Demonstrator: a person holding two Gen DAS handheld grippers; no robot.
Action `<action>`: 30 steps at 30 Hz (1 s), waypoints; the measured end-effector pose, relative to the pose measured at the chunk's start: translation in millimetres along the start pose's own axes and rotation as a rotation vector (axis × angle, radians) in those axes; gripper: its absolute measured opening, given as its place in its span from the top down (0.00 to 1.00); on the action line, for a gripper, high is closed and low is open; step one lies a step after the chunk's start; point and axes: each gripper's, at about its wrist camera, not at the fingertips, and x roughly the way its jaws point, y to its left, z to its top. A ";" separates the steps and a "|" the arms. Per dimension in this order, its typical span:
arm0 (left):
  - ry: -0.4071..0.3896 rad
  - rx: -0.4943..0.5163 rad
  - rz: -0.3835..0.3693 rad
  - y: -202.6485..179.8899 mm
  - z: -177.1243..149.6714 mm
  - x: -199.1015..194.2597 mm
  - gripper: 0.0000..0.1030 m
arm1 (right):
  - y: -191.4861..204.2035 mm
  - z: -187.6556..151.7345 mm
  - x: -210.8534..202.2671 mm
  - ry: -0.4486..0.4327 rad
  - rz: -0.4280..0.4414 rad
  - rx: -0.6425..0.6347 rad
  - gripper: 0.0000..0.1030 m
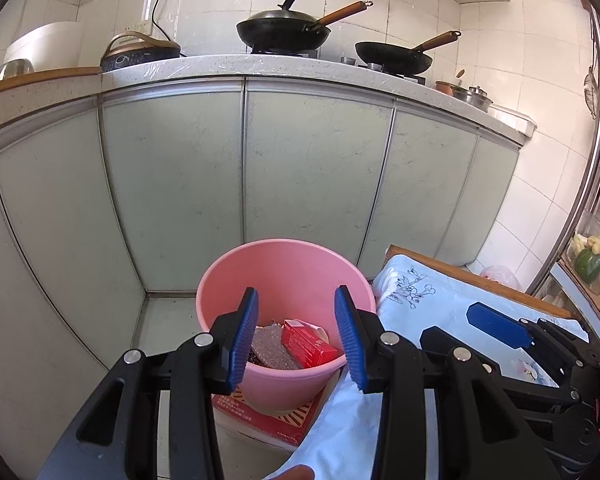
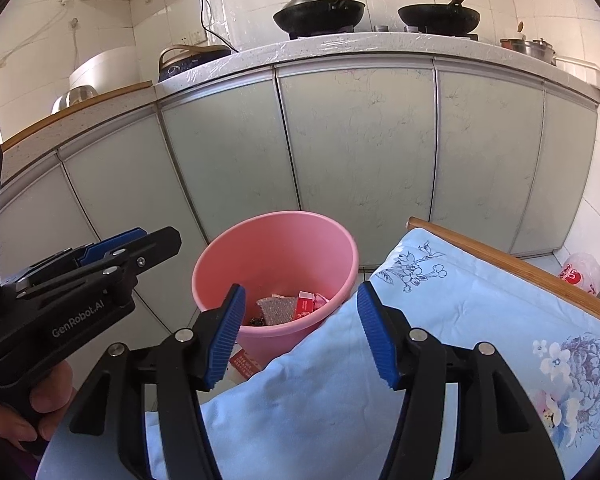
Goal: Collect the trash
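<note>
Both the left claw (image 1: 296, 336) and right claw (image 2: 300, 334) hang spread and empty above the round pink plastic bin (image 1: 286, 280) on the floor, left of the blue floral cloth-covered desk (image 2: 480, 320). Inside lie a red carton (image 1: 306, 342) and crumpled bubble wrap (image 1: 270, 346). The drop looks finished; next, find remaining trash.

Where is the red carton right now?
In both wrist views, the red carton lies inside the pink bucket, right of the bubble wrap.

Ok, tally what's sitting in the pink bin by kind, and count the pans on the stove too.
Red box in the bin: 1
Bubble wrap in the bin: 1
Pans, a lidded one and an open one: 2
Total: 4
</note>
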 end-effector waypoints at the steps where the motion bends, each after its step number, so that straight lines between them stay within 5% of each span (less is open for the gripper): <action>1: -0.002 0.000 0.000 -0.6 0.2 -1.6 0.62 | 0.2 0.0 -0.8 -0.002 0.000 -0.001 0.43; 30: -0.009 -0.019 0.030 -4.1 -3.0 -17.6 0.62 | 4.4 -4.6 -13.9 -0.015 -0.078 -0.001 0.43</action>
